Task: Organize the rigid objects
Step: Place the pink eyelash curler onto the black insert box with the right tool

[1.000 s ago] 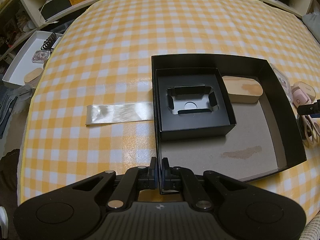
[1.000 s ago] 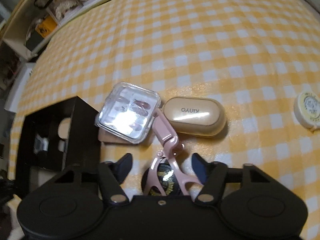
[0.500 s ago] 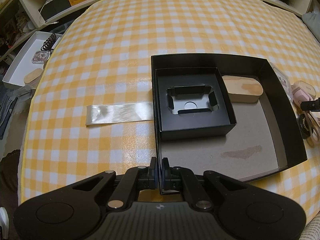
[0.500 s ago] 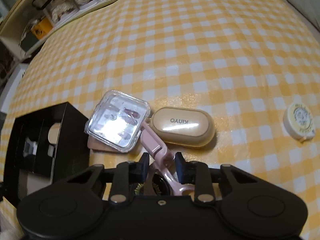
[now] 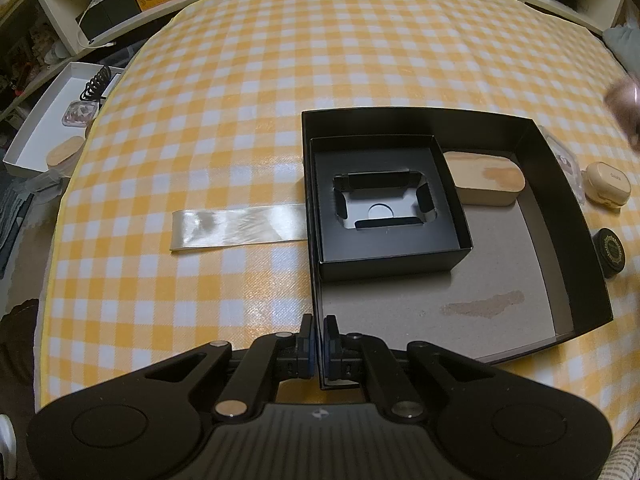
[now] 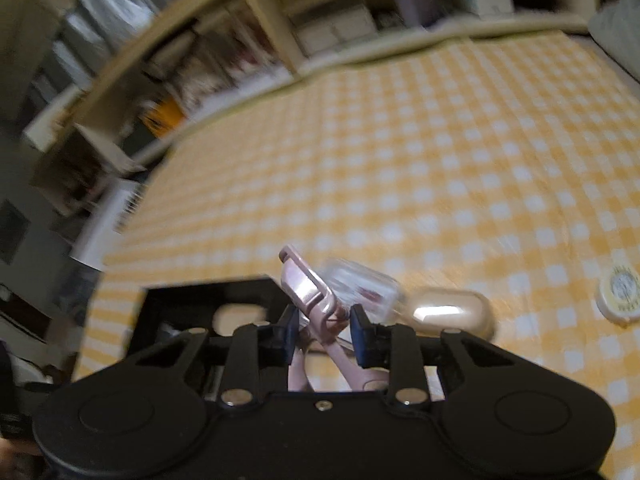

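The left gripper is closed tight on the near wall of the black box and holds it steady on the checked tablecloth. The right gripper has a pink eyelash curler between its jaws, gripped at the hinge, and the curler appears lifted clear of the cloth. I judge the step in hand to be carrying the curler to the box; the next move calls for bringing it over the right wall and lowering it onto the bare grey floor, away from the inner black tray and the wooden case already inside. The left view shows the inside of the box clearly, and a small black round tin just outside it. The right view, which is blurred, shows the grip itself, then the clear plastic case and the beige earbud case, and farther right a round yellow tin.
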{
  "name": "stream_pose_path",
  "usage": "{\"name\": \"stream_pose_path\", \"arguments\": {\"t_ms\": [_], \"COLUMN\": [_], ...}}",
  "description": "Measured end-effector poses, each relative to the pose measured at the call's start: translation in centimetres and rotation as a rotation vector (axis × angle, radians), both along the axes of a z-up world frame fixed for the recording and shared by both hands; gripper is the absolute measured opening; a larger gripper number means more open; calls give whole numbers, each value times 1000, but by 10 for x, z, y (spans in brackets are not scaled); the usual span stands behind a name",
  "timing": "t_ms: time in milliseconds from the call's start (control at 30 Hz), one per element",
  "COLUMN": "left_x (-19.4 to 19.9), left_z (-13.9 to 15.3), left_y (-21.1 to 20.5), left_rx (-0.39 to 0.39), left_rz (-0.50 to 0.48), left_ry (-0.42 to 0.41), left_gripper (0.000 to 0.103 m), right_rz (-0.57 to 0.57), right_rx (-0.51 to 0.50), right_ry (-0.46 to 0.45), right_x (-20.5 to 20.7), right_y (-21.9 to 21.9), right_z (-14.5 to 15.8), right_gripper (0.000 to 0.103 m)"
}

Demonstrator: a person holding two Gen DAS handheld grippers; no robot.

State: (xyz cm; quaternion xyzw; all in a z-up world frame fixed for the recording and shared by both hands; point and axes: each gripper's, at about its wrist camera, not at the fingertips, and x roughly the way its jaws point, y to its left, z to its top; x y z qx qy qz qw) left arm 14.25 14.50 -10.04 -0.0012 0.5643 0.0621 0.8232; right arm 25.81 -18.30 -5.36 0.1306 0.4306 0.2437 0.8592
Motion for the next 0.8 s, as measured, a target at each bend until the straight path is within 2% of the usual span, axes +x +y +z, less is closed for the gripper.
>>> {"name": "stream_pose_path", "arguments": {"t_ms": [167, 367, 600, 800], "left_x": [0, 0, 2, 1], "left_z": [0, -1, -5, -7], "left_y": [0, 0, 6, 11], "left_rx": [-1, -9, -41, -55], "left_rz": [2, 2, 7, 12], "left_ry": [-1, -3, -7, -10], "left_gripper": [4, 4, 4, 5], "right_rz": [59, 127, 185, 183], "right_rx": [76, 92, -6, -48], "right_ry": [-30, 46, 75, 66], "right_x": [-2, 0, -2, 0], "right_y": [39, 110, 185, 205], "right_z": [15, -7, -38, -52], "right_gripper": [28, 28, 28, 28]}}
